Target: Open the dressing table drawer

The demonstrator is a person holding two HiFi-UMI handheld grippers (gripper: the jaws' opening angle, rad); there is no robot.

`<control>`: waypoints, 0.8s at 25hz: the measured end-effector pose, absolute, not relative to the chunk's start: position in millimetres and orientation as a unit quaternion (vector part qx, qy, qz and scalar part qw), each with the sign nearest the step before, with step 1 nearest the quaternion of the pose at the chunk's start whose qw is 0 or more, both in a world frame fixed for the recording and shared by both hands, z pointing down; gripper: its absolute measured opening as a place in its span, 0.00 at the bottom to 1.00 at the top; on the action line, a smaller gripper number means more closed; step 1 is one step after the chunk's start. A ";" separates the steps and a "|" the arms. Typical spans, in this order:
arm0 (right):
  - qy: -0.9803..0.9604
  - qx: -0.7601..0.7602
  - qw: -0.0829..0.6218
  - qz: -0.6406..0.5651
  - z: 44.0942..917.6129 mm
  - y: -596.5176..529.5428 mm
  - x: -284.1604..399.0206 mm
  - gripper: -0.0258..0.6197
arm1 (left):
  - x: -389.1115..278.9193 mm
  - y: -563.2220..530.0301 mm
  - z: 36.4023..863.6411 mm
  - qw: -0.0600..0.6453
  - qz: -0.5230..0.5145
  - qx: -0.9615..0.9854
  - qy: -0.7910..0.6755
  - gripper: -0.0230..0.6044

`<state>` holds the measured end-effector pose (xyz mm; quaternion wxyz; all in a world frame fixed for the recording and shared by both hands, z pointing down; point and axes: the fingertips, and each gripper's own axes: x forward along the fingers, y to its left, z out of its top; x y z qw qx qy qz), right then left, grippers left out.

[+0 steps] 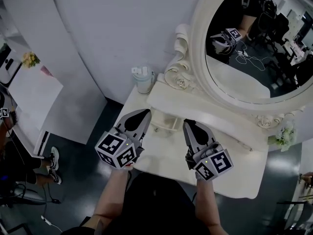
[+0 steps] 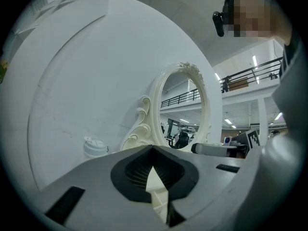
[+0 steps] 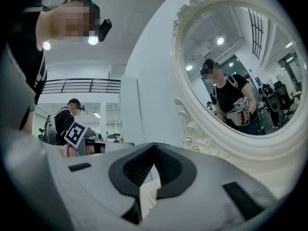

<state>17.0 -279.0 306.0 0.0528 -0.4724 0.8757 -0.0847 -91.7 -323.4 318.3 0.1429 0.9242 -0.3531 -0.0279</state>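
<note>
Hovering over the white desk [image 1: 166,153], the left gripper [image 1: 145,113] and the right gripper [image 1: 189,124] are both showing jaws pressed together on nothing, so the approach step is seemingly in hand, with the small drawer [image 1: 165,123] sitting just beyond their tips toward the desk's back edge, below the oval mirror [image 1: 254,48]. Next, I judge, one gripper is needing to part its jaws, close on the tiny knob [image 1: 156,129] and pull toward the near edge. That knob is showing only as a speck, and whether the drawer is already slightly out is hard to tell.
</note>
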 end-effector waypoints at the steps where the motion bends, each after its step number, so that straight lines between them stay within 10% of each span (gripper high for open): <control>1: 0.877 -0.471 0.051 -0.084 305.0 -278.9 16.2 0.05 | -91.6 -323.3 317.1 0.144 -0.027 0.924 -0.352 0.04; 20: 0.884 -0.460 0.052 -0.059 281.8 -274.9 18.6 0.05 | -92.8 -323.0 289.0 0.137 -0.051 0.927 -0.346 0.04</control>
